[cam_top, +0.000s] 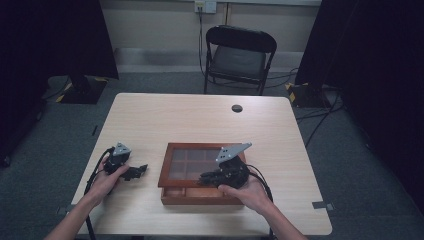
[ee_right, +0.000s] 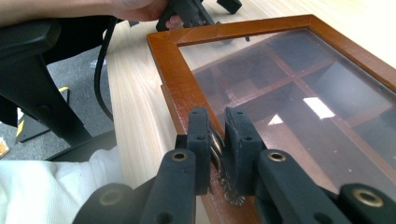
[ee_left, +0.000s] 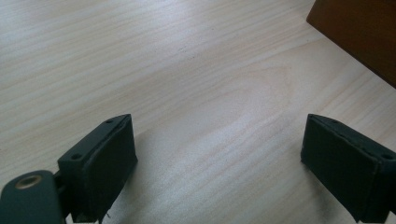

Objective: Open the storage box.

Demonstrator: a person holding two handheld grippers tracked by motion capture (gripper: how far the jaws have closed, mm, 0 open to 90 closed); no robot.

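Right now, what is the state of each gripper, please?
Left gripper: open, holding nothing.
Right gripper: closed on the metal clasp of the wooden box.

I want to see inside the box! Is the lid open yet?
Almost. Done: the right gripper is shut on the small metal clasp at the front of the wooden box. In hand: the glass lid looks slightly raised. Left: lifting it fully. The left gripper waits open on the table.
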